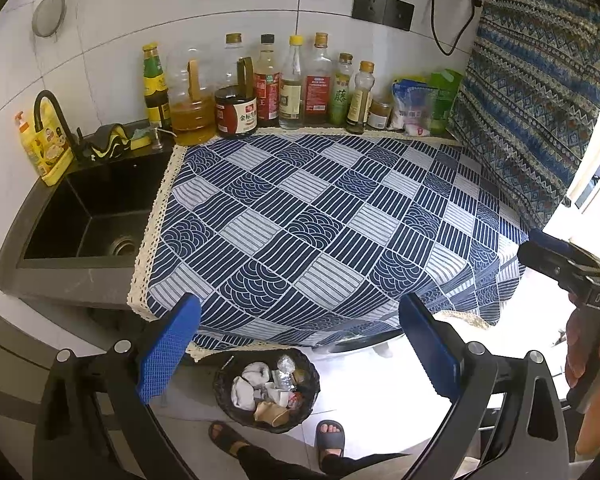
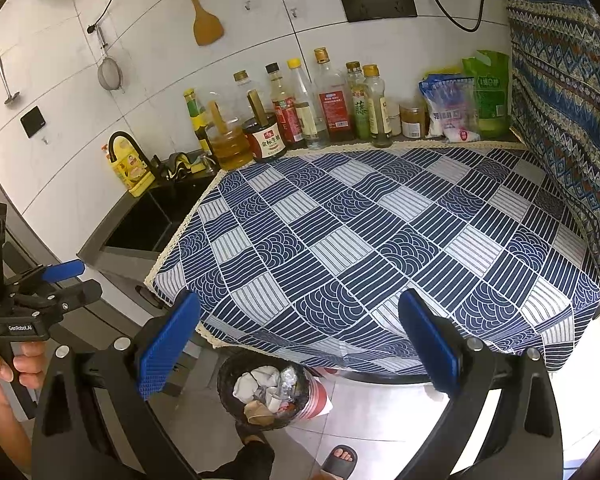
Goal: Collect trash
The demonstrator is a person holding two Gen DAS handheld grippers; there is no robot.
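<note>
1. The left gripper (image 1: pixel 300 350) is hanging with its jaws spread wide and nothing between them; the right wrist view is showing it at far left, equally bare.
2. Below and just ahead of its fingertips, the bin (image 1: pixel 236 404) is standing on the floor by the person's feet, and the trash (image 1: pixel 260 386) is lying inside it: crumpled white tissues, a bit of clear wrap, small paper cups, a brown scrap.
3. Beyond the fingers, the tablecloth (image 1: pixel 320 220) is showing no loose litter, so collecting looks close to done.
4. That trash is probably handling light and soft, crushing easily; a pinch on a bunched fold of tissue would likely hold best, while the wrap may be slippery.
5. The right gripper (image 2: pixel 300 350) is likewise gaping wide and carrying nothing, with the same bin (image 2: pixel 230 364) below its fingertips.
6. If the bin liner is next, its rim looks the likeliest place to grasp.
</note>
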